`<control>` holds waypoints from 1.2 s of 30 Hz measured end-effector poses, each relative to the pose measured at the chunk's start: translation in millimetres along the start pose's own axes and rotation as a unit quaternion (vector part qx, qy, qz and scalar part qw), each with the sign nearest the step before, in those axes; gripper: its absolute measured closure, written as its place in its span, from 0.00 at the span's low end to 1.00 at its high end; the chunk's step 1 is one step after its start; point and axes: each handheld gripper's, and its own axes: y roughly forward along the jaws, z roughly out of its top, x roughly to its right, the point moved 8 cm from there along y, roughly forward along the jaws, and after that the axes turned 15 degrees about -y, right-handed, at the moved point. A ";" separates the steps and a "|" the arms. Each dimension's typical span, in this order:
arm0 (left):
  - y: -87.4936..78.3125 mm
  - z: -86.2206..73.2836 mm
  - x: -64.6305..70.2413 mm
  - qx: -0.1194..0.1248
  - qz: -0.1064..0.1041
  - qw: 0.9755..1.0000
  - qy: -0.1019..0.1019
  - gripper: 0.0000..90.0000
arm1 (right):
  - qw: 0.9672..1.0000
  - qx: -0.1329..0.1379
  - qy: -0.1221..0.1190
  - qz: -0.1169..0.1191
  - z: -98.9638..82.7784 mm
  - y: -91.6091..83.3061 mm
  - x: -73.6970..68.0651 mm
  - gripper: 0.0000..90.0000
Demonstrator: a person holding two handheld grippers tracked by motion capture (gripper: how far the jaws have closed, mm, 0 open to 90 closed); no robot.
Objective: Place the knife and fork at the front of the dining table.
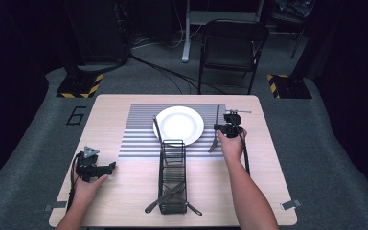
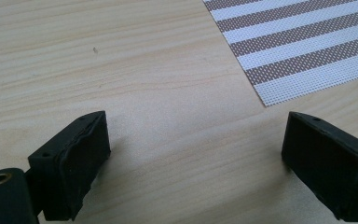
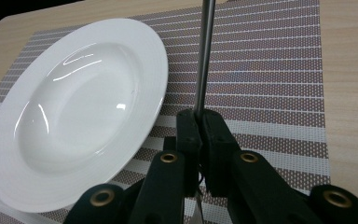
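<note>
Fork [image 1: 215, 130] is pinched mid-handle in my right gripper [image 3: 199, 122], jaws clamped on it, held just right of the plate [image 3: 74, 107] over the striped mat [image 1: 139, 139], apparently to lay a setting. My left gripper [image 2: 196, 154] rests near-left with jaws apart, empty, clear of the rack [image 1: 173, 175].

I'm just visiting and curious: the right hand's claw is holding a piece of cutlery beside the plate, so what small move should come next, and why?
Probably lower it the last bit and lay it flat on the striped placemat. The right claw is shut on the fork, which already hangs just right of the white plate, over the mat. The left claw rests open on the table.
</note>
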 end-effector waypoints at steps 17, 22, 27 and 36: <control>0.4 0.4 0.1 0.001 0.000 1.000 0.001 0.08 | 0.998 -0.009 0.058 -0.037 -0.7 15.9 -0.3 0.97; 0.6 0.6 0.2 0.001 0.000 1.000 0.001 0.08 | 0.997 -0.012 0.075 -0.027 -1.6 19.4 0.6 0.97; 0.7 0.6 0.3 0.001 0.000 1.000 0.001 0.08 | 0.996 -0.024 0.089 -0.019 -3.9 25.1 2.5 0.97; 0.6 0.5 0.5 0.001 0.000 1.000 0.001 0.08 | 0.995 -0.033 0.096 -0.022 -5.0 31.7 2.9 0.97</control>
